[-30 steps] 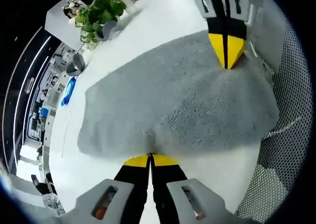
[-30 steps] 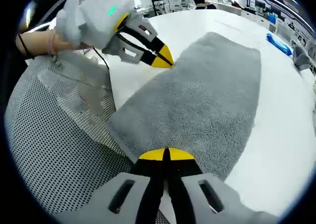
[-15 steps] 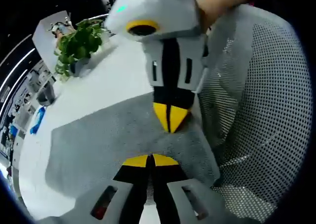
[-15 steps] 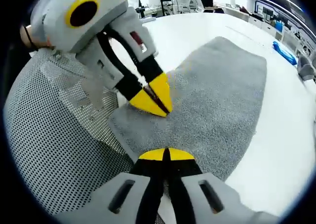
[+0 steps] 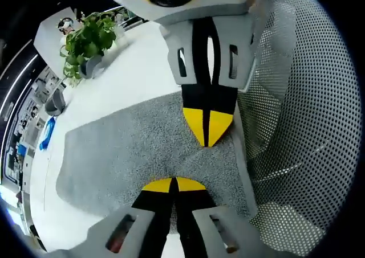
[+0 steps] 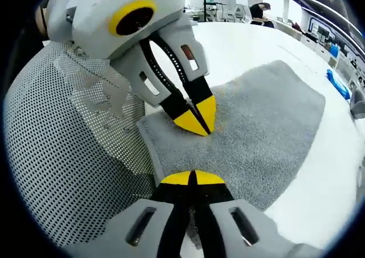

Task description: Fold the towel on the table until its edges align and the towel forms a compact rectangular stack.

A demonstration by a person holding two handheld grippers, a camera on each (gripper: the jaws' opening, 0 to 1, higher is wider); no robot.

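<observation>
Left gripper view: the left gripper (image 5: 174,184) rose from the bottom edge with its yellow-tipped jaws pressed together and pinching the near edge of the grey towel (image 5: 131,150). The towel lay on the white table (image 5: 134,70), spread away toward the left of this view. Facing it, the right gripper (image 5: 208,130) came in from the top, its jaws likewise closed, their tips down on the towel just beyond the left gripper. A potted plant (image 5: 88,39) stood well apart near the far table edge, and a blue object (image 5: 47,134) lay on the table beyond the towel. A mesh chair back (image 5: 302,127) stood beside the towel on the right.

Right gripper view: the right gripper (image 6: 191,178) held the towel (image 6: 262,132) edge between closed jaws. The left gripper (image 6: 197,118), jaws shut, gripped the towel just beyond it. The mesh chair back (image 6: 63,155) lay to the left, against the table (image 6: 239,44) edge.
</observation>
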